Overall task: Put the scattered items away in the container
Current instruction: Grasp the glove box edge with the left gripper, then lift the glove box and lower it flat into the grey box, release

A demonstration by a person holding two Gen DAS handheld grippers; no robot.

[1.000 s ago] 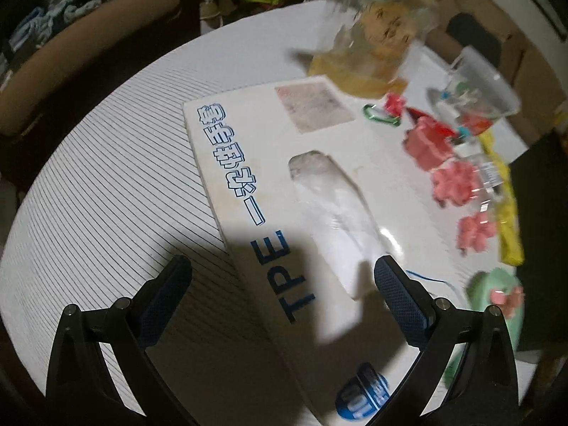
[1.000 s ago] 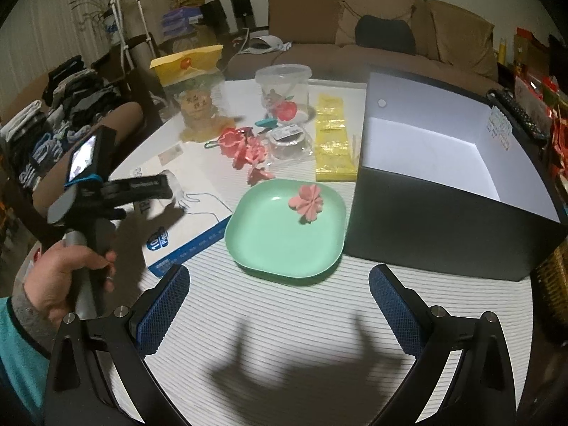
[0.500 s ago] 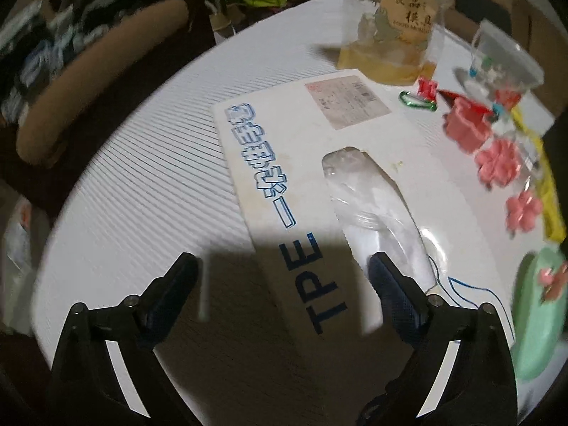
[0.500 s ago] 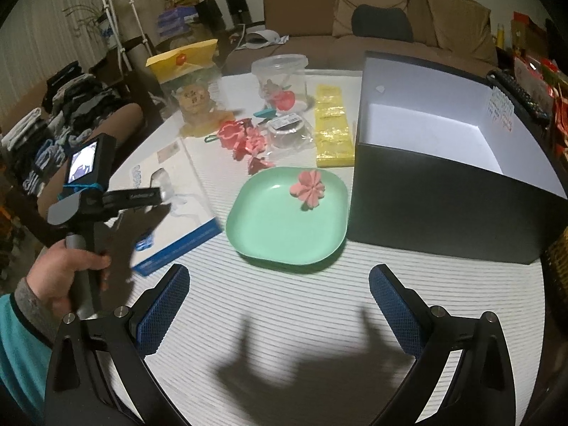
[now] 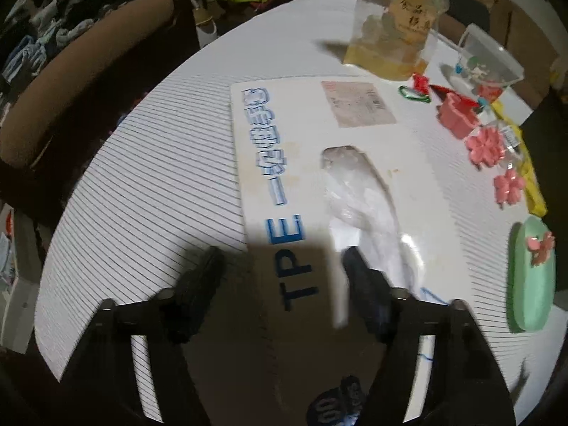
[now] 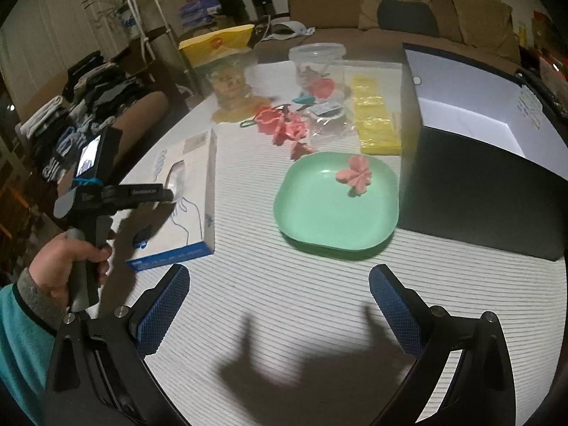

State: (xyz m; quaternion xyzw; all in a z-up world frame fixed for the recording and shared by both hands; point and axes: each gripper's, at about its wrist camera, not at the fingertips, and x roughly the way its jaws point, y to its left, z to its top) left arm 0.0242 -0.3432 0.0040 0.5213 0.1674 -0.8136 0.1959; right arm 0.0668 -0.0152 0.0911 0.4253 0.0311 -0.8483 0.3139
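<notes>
Closing my left tongs (image 5: 280, 277) around the near end of the white TPE glove box (image 5: 319, 177), I straddle its edge so the pads can pinch it; they aren't pressing yet. That hand (image 6: 67, 266) tips the tool steeply down at nine o'clock on the worktop (image 6: 301, 301). My right tongs (image 6: 280, 305) hover released and empty. The black container (image 6: 497, 184) waits open at two o'clock beside the green plate (image 6: 319, 213).

Dim overhead light, hard shadows, fisheye-bent edges, blurred left view.
</notes>
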